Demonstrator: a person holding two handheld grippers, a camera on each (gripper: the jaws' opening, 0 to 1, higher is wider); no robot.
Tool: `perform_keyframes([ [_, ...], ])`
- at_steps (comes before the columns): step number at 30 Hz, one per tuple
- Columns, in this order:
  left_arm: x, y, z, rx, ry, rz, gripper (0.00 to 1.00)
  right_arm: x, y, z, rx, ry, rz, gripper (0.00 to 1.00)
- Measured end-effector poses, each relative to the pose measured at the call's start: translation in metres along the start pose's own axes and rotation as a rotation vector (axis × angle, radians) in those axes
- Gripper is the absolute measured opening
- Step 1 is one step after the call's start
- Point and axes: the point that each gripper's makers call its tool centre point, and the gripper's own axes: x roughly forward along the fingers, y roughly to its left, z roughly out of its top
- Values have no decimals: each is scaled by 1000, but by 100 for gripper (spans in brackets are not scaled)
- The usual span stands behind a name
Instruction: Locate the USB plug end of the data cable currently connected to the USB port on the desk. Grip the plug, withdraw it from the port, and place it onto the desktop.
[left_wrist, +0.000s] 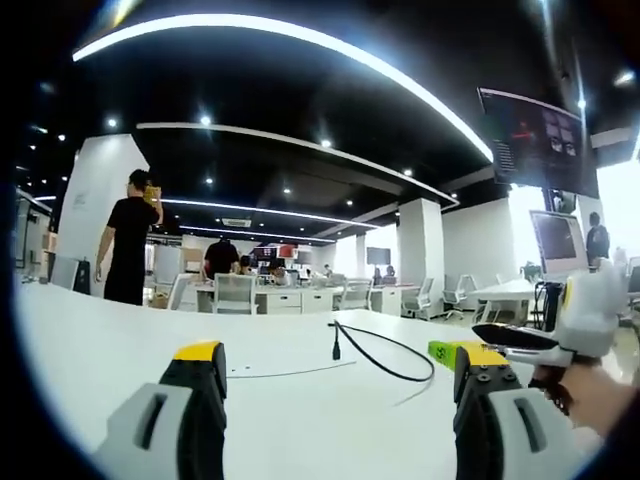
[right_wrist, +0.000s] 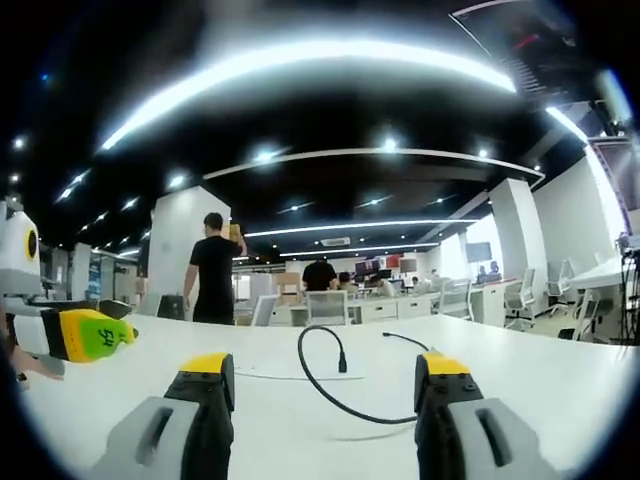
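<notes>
My left gripper (left_wrist: 335, 385) jaws apart, holding nothing. My right gripper (right_wrist: 325, 395) same. Black cable (right_wrist: 325, 385) loops on white desk (right_wrist: 560, 385), plug end (right_wrist: 342, 364) raised, ahead between jaws.

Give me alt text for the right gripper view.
A black cable loops across the white desk, one plug end raised, ahead of the open right gripper. The left gripper enters from the left; people stand in the office behind.
</notes>
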Motion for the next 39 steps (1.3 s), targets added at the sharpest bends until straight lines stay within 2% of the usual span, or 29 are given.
perform_keyframes([
  [6,9,-4,7,13,-5,-43,94,8,2,6,-7,-20,6,74],
  [9,10,-7,11,-6,-11,-79,94,12,2,10,-5,-30,5,74],
  [12,12,-4,13,-24,-13,-96,94,17,4,7,-7,-6,11,74],
  [15,16,-4,12,-33,-8,-105,94,22,7,6,-17,-6,15,74],
  [19,20,-4,7,11,13,-106,94,28,10,4,-16,-4,20,74],
  [27,25,-3,16,43,5,-114,94,37,8,8,-11,-11,20,73],
  [29,30,-2,18,64,10,-114,94,41,6,5,-14,12,21,73],
  [30,31,-2,20,66,8,-116,94,43,6,1,-22,49,24,72],
  [35,40,-6,21,47,6,-146,94,55,5,5,-27,44,26,72],
  [39,45,-6,14,34,24,-159,94,62,6,3,-31,48,29,72],
])
